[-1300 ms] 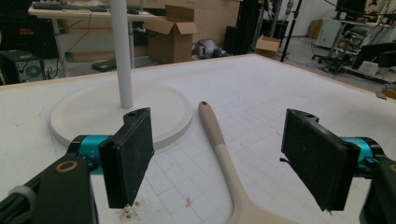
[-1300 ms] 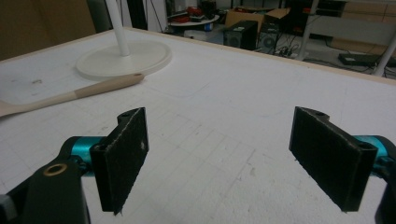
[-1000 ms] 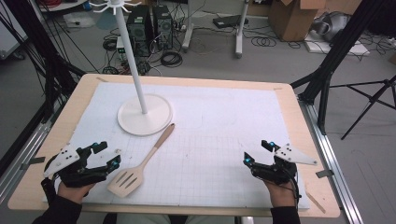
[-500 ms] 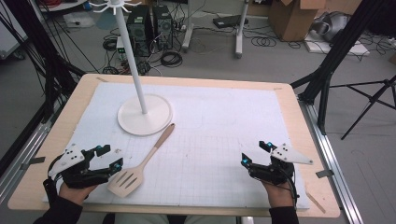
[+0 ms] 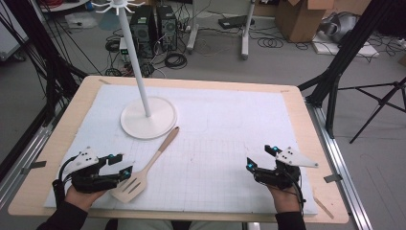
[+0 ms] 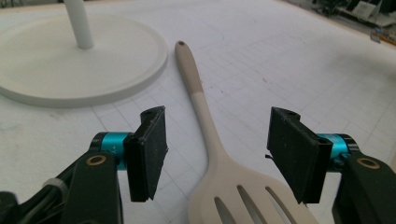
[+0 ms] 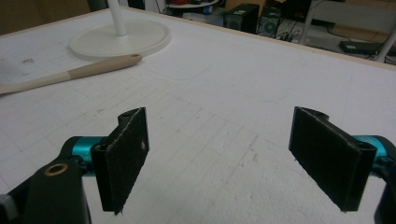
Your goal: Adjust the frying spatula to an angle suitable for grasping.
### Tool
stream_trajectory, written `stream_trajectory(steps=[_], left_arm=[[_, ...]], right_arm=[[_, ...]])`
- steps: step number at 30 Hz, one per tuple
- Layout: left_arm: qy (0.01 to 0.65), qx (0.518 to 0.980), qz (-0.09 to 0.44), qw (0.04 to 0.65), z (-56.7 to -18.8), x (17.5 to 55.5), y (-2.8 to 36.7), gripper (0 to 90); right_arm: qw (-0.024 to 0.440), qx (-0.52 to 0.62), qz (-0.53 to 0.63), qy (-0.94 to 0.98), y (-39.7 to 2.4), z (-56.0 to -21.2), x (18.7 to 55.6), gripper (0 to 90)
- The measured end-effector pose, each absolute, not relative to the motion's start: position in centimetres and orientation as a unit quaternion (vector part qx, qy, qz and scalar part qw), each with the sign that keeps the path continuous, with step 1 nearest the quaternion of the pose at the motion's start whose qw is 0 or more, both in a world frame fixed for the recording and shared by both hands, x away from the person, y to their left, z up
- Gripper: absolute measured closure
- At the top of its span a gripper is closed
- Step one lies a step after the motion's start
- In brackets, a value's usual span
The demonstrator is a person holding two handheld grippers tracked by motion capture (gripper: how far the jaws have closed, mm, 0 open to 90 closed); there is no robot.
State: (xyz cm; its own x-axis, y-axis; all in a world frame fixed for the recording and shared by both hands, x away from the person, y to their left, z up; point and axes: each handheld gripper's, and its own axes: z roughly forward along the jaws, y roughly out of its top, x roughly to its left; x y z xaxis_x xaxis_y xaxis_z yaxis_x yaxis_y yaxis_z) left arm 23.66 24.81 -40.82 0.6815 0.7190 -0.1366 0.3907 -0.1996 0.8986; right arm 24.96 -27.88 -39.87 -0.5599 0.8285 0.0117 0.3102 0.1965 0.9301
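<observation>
A pale wooden slotted spatula (image 5: pixel 147 166) lies on the white gridded mat, head toward the front left, handle tip by the stand's round base (image 5: pixel 148 119). My left gripper (image 5: pixel 121 164) sits low at the front left, its jaws on either side of the spatula (image 6: pixel 211 140) where the neck widens into the head. The left gripper (image 6: pixel 217 151) has just been closing its jaws; a gap shows between each pad and the wood. My right gripper (image 5: pixel 261 158) rests at the front right, open, with bare mat between the pads of the right gripper (image 7: pixel 224 158).
A white hook stand rises on a thin pole (image 5: pixel 136 62) from the base at the back left. The mat (image 5: pixel 230 124) covers most of the wooden table (image 5: pixel 306 129). Black frame legs, a tripod and floor clutter lie beyond the table's edges.
My left gripper has edged to the right up to the spatula's head and its jaws stand closer together. The right gripper and the spatula have stayed where they were.
</observation>
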Motion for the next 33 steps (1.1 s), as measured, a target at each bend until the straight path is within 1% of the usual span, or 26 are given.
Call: stream_trajectory(steps=[5, 13, 20, 33], left_arm=[[0.368, 0.766, 0.150, 0.505, -40.87, 23.74, 24.41, 40.5], [0.373, 0.771, 0.144, 0.496, -40.92, 23.79, 24.12, 40.5], [0.366, 0.760, 0.156, 0.514, -40.80, 23.70, 24.15, 33.5], [0.373, 0.752, 0.165, 0.518, -40.53, 23.46, 24.32, 31.9]], right_arm=[[0.259, 0.391, 0.495, 0.732, -27.86, -39.94, 24.99, 19.0], [0.258, 0.388, 0.491, 0.736, -27.71, -39.98, 25.06, 19.1], [0.260, 0.390, 0.494, 0.732, -27.80, -39.92, 25.07, 19.1], [0.257, 0.389, 0.491, 0.736, -27.53, -40.08, 25.31, 19.1]])
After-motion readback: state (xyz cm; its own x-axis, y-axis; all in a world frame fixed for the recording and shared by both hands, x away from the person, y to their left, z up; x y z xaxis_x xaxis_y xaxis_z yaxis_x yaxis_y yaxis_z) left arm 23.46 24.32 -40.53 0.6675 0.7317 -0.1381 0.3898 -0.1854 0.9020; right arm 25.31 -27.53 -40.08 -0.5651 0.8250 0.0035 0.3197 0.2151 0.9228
